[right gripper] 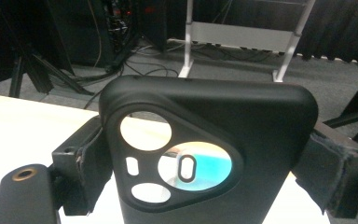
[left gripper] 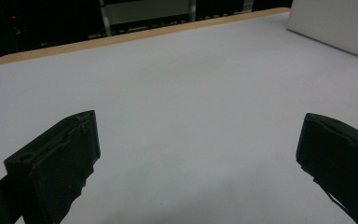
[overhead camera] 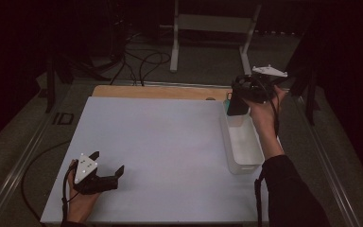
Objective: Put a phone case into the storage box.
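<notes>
a: so, how many grippers are there?
b: two. the left gripper (overhead camera: pixel 108 164) sits low on the mat (overhead camera: pixel 160 156) near its front left corner, jaws wide apart with nothing between them. the right gripper (overhead camera: pixel 238 101) is held up at the far right, over the far end of the bin (overhead camera: pixel 246 161).

a: and what is the right one clamped on?
b: one black phone case (right gripper: pixel 214 140). in the right gripper view the jaws press its two sides, and the case stands upright between them.

a: any openings in the case?
b: i count four in the camera cutout: two round ones, one small oval, one large oval with a slot-shaped piece in it. something teal shows through the large one, but i cannot tell what it is.

a: how many bins?
b: one, white, along the mat's right edge. its far end is hidden behind the case and the hand (overhead camera: pixel 264 111).

a: anything cut off?
b: the case's lower part runs out of the right gripper view. in the left gripper view one corner of the bin shows at top right. the dark floor behind the table is hard to make out, apart from some cables and a white stand (overhead camera: pixel 212 23).
</notes>
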Available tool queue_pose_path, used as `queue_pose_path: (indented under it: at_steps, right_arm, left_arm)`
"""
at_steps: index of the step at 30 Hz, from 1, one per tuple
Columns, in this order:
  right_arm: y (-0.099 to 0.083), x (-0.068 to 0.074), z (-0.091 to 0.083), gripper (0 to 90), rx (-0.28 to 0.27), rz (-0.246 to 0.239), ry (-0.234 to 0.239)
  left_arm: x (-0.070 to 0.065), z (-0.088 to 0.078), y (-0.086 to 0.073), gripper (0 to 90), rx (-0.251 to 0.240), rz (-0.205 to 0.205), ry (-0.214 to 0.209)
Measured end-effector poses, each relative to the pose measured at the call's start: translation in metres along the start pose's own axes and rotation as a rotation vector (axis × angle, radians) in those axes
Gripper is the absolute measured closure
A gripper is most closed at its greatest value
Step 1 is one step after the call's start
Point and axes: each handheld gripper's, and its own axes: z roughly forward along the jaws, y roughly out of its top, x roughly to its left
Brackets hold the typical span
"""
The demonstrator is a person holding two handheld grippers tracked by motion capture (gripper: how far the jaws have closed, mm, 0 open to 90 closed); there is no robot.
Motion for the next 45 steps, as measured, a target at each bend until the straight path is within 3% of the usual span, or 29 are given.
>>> queue_pose_path:
  at_steps: [10,29,45]
  right_arm:
    - [-0.006,-0.005,0.014,13.8,0.034,0.001,-0.039]
    - [-0.026,-0.011,0.038,13.7,0.102,0.026,-0.060]
    - [-0.045,-0.003,0.062,13.3,0.180,0.002,-0.072]
  left_arm:
    - [0.000,0.000,0.000,0.0,-0.002,0.000,0.001]
    - [0.000,-0.001,-0.001,0.0,0.000,-0.004,0.002]
    - [0.002,-0.003,-0.001,0.0,-0.005,-0.009,0.002]
